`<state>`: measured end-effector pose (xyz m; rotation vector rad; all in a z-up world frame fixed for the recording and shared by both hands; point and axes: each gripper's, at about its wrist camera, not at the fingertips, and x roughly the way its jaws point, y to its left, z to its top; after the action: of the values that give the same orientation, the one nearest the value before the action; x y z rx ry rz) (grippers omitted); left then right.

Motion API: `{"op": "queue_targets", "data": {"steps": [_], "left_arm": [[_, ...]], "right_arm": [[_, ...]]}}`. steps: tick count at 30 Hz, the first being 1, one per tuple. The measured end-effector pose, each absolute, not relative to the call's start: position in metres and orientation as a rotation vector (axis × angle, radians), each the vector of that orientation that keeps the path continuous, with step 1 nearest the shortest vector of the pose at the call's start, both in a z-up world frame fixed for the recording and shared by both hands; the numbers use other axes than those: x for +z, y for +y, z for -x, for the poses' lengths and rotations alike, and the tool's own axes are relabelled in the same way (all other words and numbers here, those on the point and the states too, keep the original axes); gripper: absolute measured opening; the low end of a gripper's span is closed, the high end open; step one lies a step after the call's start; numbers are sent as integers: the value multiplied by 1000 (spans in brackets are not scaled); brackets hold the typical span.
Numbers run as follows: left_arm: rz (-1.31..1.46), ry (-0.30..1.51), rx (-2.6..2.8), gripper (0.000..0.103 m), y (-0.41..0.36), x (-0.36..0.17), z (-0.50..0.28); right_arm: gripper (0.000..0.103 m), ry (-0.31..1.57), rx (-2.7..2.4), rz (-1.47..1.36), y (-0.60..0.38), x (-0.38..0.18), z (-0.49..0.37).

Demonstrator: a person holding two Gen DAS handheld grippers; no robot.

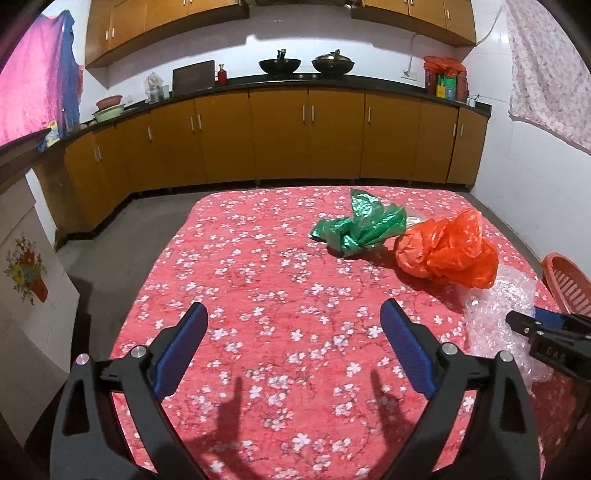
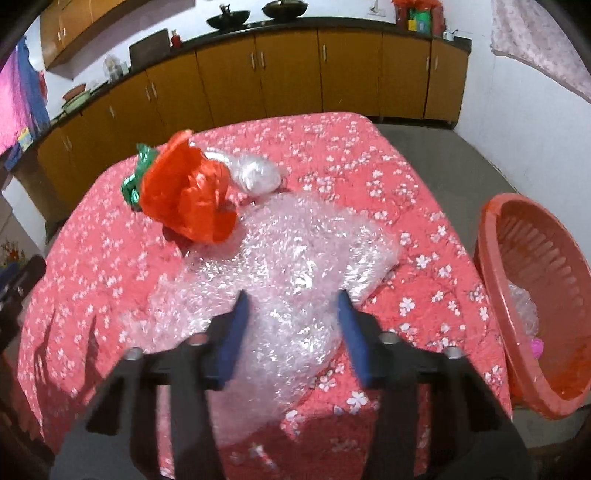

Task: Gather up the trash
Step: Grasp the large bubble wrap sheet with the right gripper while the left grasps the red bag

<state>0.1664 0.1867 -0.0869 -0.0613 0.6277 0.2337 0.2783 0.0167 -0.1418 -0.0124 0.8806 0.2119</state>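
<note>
Kitchen setup, with a red floral surface in the middle. The bubble wrap sits right between the spread fingers of the right tool, not pinched. An orange bag lies just behind the wrap, a green bag beyond it, and a red basket to the wrap's right. The left tool is spread wide over bare cloth, left of the wrap.

Red floral tablecloth over table. Behind: brown base cabinets under dark counter, wall cabinets above. On counter: two woks, red bottle, dark board, stacked basins, orange bag of packets. Pink cloth hanging left, pale floral cloth right. Grey floor. Flower picture lower left.
</note>
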Motion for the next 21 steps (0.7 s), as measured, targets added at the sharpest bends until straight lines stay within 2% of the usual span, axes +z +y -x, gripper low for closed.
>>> {"op": "queue_targets", "data": {"steps": [2,5,17,21], "left_arm": [[62,628,218,94,182,-87,-169],[58,627,191,94,172,-86,-174],[58,588,54,94,120,-74,-191],[71,574,27,98,104,-65,-204]], "right_arm": [[26,876,220,23,16,-142,-276],[16,868,230,6,10,-138,-272],[13,813,140,-55,-38,-126,-253],[13,803,125,-73,-49,-122,-252]]}}
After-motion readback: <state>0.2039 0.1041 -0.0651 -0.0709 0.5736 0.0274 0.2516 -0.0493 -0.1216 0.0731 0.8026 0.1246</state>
